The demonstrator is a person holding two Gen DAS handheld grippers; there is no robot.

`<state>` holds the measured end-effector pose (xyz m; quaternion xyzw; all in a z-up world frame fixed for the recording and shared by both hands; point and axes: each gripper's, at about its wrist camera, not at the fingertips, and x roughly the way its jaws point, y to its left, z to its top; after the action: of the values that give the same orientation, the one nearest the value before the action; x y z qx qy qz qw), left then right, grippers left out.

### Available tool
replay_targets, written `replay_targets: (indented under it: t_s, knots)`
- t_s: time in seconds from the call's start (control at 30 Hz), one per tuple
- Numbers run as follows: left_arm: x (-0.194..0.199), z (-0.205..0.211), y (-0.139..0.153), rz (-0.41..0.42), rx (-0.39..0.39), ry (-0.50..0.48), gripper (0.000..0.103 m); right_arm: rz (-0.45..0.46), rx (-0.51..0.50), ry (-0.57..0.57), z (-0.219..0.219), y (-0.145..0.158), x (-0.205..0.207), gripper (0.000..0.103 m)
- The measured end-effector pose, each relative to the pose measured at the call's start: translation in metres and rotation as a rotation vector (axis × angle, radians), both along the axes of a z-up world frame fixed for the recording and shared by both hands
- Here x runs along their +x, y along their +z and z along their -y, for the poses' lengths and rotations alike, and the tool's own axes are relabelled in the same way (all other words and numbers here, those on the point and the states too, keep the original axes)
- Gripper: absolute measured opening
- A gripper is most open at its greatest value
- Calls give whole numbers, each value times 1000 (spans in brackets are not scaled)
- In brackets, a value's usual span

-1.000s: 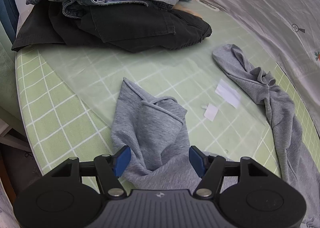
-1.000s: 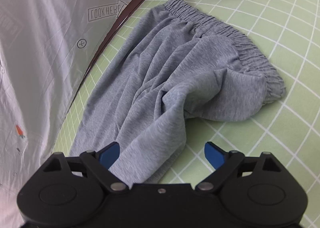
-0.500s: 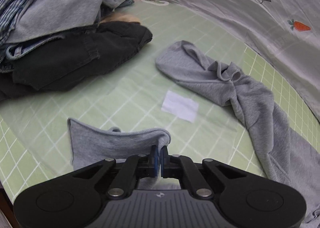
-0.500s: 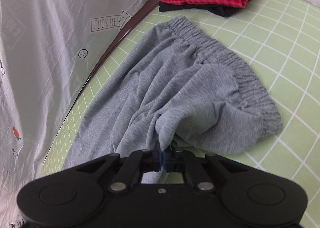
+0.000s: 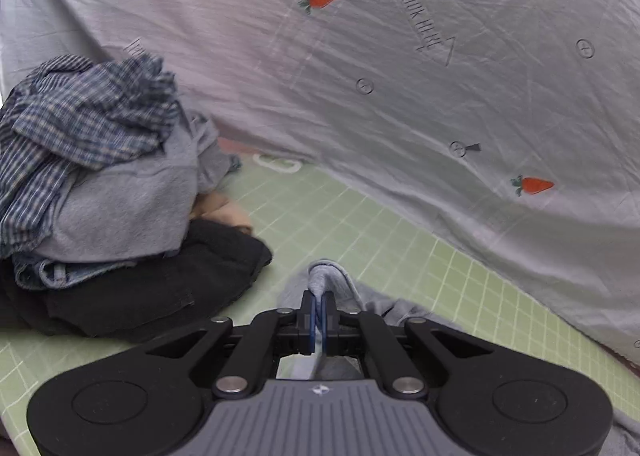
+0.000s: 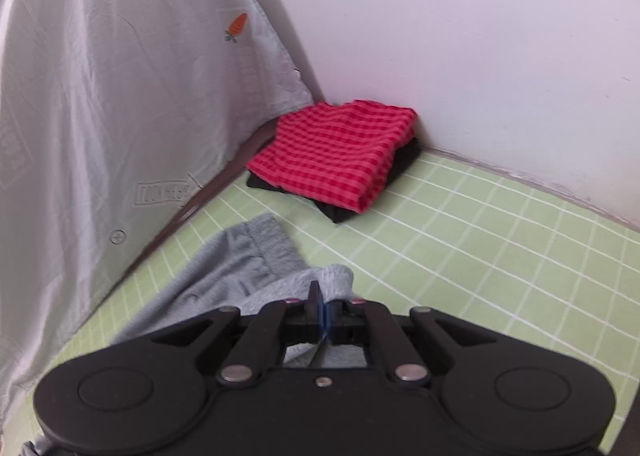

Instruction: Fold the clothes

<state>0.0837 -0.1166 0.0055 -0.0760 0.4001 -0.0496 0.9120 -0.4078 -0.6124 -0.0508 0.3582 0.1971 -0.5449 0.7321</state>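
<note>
The grey sweatpants (image 5: 332,280) lie on the green checked table (image 5: 392,240). My left gripper (image 5: 318,306) is shut on a fold of a pant leg, which bulges up between the blue pads. My right gripper (image 6: 320,308) is shut on the grey sweatpants (image 6: 240,268) near the elastic waistband, with cloth bunched over the fingertips. Most of the garment is hidden under both grippers.
A pile of unfolded clothes (image 5: 92,192) with a plaid shirt on top sits at the left. A folded red checked garment (image 6: 336,152) on a black one lies in the far corner by the white wall. A grey sheet (image 5: 400,96) hangs along the table's far side.
Both grippers went from open over the pants to shut on the cloth. Both have since moved and tilted upward with the cloth, so less of the table shows.
</note>
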Motion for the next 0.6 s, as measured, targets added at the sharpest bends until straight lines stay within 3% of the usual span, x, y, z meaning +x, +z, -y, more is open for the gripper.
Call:
replay_targets:
  t_s: [0.2,0.3,0.43,0.47,0.53,0.6]
  knots:
    - [-30,-78,-76,-231,50,209,0,-27,114,-62,-12,-41,-22,2]
    - [-34,-99,-81,-245,20,252,0,-40,157,-83,-17,-57,-30,2]
    - [-29,-88,-79,-243,45,177,3,-37,158,-61,-17,-55,-21,2]
    - [-29,-80,-81,-245,39,166,5,-35,159,-56,-17,-55,-19,2]
    - [-29,-67,-89,-264,35,137,29,-32,162,-45,-18,-54,-15,2]
    - [-29,-57,-98,-275,51,129,38,-28,164,-35,-18,-53,-12,3]
